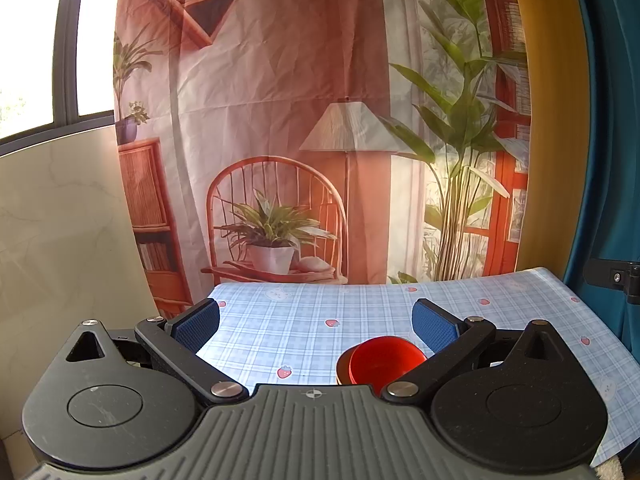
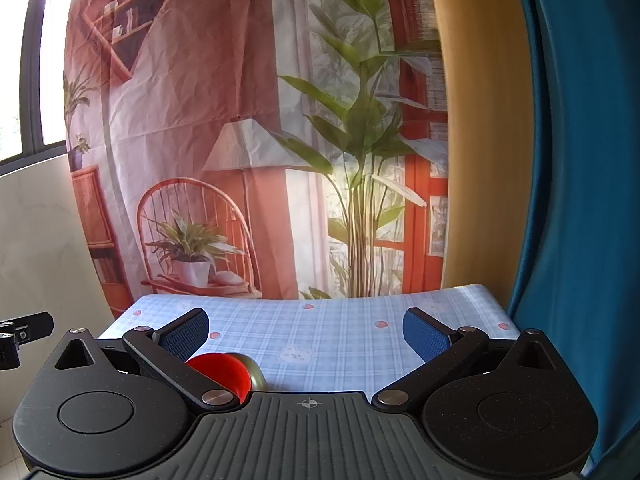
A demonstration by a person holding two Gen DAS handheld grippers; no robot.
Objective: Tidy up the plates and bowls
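A red bowl (image 1: 382, 362) sits nested in a darker olive-brown bowl (image 1: 342, 368) on the blue checked tablecloth (image 1: 304, 332). In the left wrist view it lies low and right, close to the right finger and partly hidden by the gripper body. My left gripper (image 1: 316, 322) is open and holds nothing. In the right wrist view the red bowl (image 2: 224, 372) and the olive bowl (image 2: 256, 374) show low on the left, behind the left finger. My right gripper (image 2: 306, 332) is open too, nothing between its blue pads.
A printed backdrop (image 1: 304, 120) of a room hangs behind the table's far edge. A teal curtain (image 2: 580, 200) hangs at the right, a window (image 1: 40, 40) at the left. A black clamp (image 1: 616, 278) sticks in at the right edge.
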